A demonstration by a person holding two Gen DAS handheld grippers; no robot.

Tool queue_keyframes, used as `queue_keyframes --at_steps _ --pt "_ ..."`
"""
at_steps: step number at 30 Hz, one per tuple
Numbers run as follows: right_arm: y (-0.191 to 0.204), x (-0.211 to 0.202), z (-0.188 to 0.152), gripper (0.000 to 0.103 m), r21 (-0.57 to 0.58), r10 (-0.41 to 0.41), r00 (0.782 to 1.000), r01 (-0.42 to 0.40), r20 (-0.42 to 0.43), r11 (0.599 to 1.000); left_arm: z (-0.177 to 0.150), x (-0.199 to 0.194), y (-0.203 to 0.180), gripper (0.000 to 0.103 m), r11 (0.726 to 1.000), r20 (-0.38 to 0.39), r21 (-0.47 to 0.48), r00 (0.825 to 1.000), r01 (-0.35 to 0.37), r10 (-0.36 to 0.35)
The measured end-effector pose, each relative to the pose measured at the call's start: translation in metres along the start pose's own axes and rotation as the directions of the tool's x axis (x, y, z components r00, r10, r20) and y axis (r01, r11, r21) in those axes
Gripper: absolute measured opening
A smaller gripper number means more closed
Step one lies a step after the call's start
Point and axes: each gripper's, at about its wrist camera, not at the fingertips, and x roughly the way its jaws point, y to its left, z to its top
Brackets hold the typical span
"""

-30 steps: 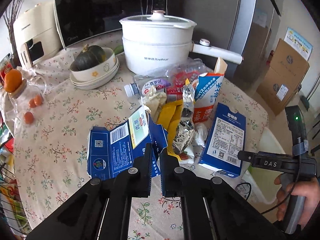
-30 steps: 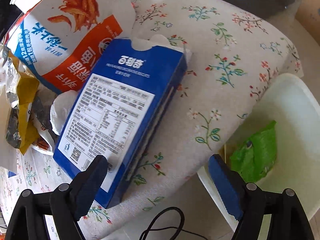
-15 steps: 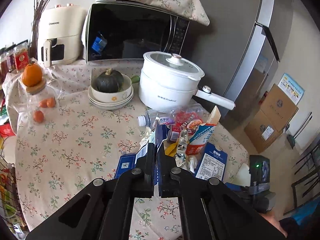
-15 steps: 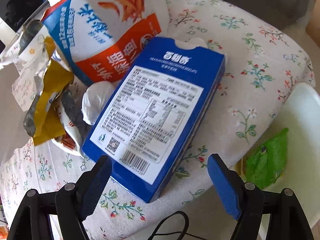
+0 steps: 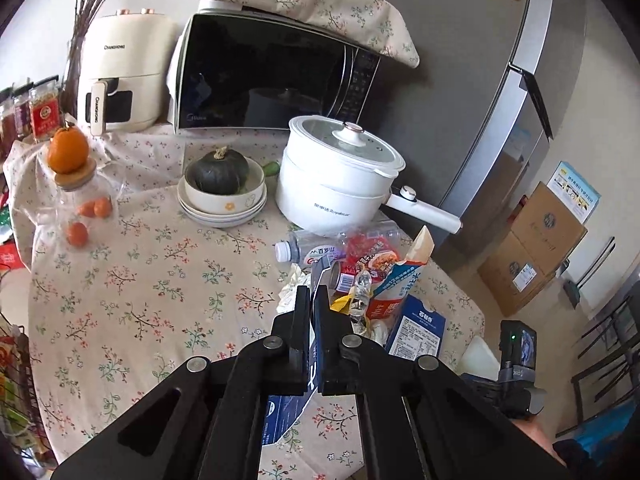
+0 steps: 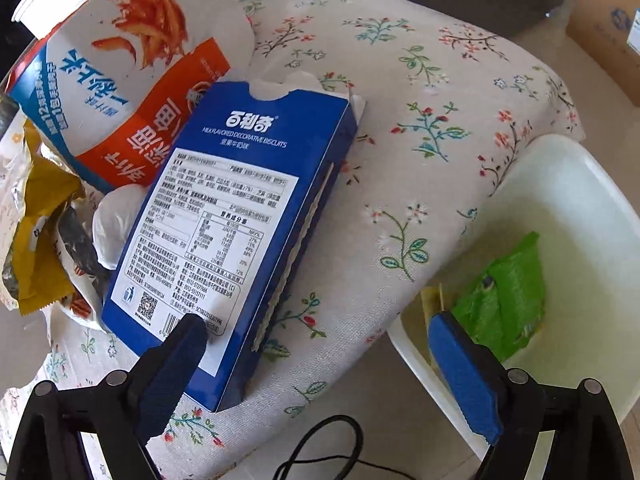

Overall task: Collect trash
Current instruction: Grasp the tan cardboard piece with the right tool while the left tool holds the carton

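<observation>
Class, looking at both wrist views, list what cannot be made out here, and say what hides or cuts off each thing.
- Flattened blue carton, left wrist view: mostly hidden behind the shut left gripper.
- Noodle cup, right wrist view: one side cut off by the frame's edge.
- White bin, right wrist view: far contents cut off; the right gripper hides some beside the green wrapper.
- Blue biscuit box: small print too fine.
</observation>
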Motion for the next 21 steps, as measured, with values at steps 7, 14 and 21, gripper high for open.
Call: queue_keyframes --at_steps 7,14,21 --pt "0.061 -0.018 -0.01 0.092 -0.241 -0.029 0.991 0.059 0.128 0.969 -0.004 0.01 0.011 0.009 0.995 -0.029 0.004 0.995 -0.098 0.098" --pt "0.057 -0.048 0.039 0.092 -0.182 0.115 0.975 -0.081 0.19 0.98 -0.002 0.016 0.028 0.01 0.994 -0.045 -0.03 0.994 -0.102 0.1" --pt "0.045 -0.067 0.115 0.092 0.106 0.323 0.932 -0.342 0.161 0.934 -0.003 0.021 0.001 0.005 0.996 -0.025 0.056 0.997 -0.07 0.071"
